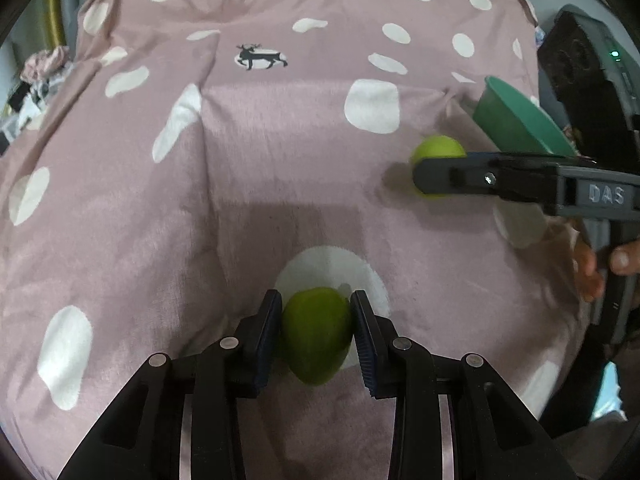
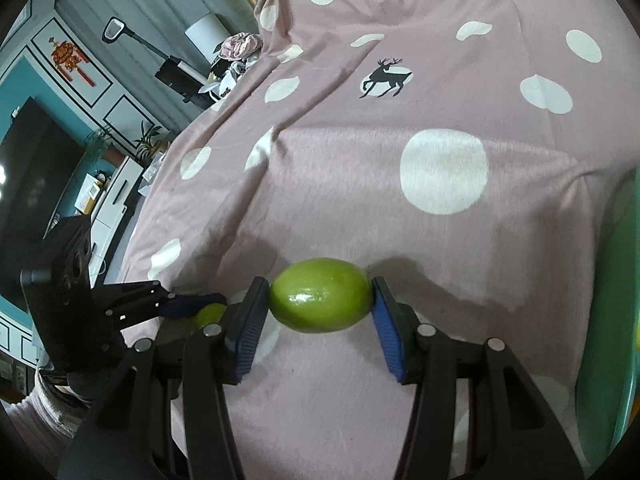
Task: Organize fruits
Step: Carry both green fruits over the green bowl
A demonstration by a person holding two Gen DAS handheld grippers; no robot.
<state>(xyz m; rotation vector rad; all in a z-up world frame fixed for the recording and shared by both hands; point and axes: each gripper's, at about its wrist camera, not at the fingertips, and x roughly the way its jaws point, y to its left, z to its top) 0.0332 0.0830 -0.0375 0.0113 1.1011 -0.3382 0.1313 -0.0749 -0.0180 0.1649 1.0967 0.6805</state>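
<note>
My left gripper is shut on a green fruit, held low over the pink dotted cloth. My right gripper is shut on a second green fruit, held sideways between its blue pads. In the left wrist view the right gripper comes in from the right with its fruit partly hidden behind a finger. In the right wrist view the left gripper shows at the left with its fruit peeking out. A green bowl sits just beyond the right gripper.
The green bowl's rim fills the right edge of the right wrist view. Crumpled clothes lie at the cloth's far end. A TV and cabinets stand off to the left, beyond the cloth's edge.
</note>
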